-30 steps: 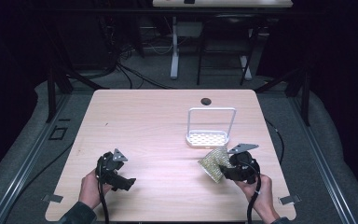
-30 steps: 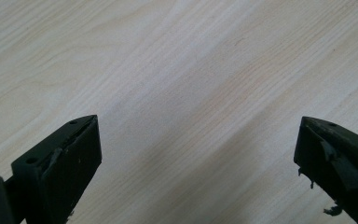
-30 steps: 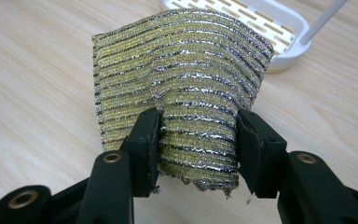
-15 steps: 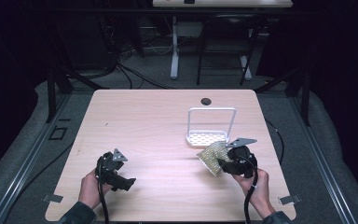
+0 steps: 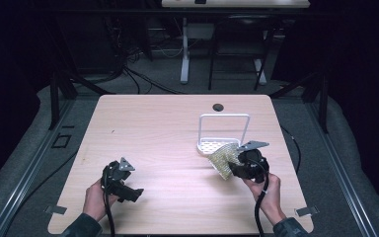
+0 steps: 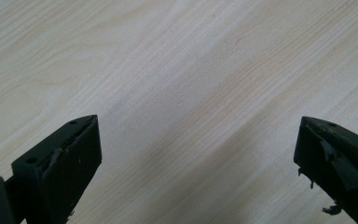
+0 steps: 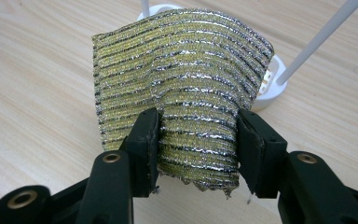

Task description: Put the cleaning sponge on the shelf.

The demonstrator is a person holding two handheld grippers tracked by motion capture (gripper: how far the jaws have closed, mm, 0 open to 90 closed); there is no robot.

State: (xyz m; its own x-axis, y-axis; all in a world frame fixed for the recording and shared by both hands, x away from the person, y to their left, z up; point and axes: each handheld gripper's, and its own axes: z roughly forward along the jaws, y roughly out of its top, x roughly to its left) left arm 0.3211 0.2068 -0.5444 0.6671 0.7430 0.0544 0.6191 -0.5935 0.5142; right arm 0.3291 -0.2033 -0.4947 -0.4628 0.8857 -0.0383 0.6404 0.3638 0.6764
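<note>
A gold and silver striped scouring pad is pinched between the jaws of my right gripper, which is shut on it; its free end fans out past the fingertips. In the high view the scouring pad hangs at the front edge of the white rack, with the right gripper just behind it at the table's right. My left gripper rests low over the table's front left, its jaws wide open. The left gripper view has bare wood between the left gripper's fingers.
The white rack has a tall wire hoop and a perforated base; its posts rise right behind the pad. A dark cable hole sits near the table's far edge. Light wooden table stretches between the two hands.
My right gripper with the scouring pad has shifted a little up and toward the rack. The left hand has stayed still.
</note>
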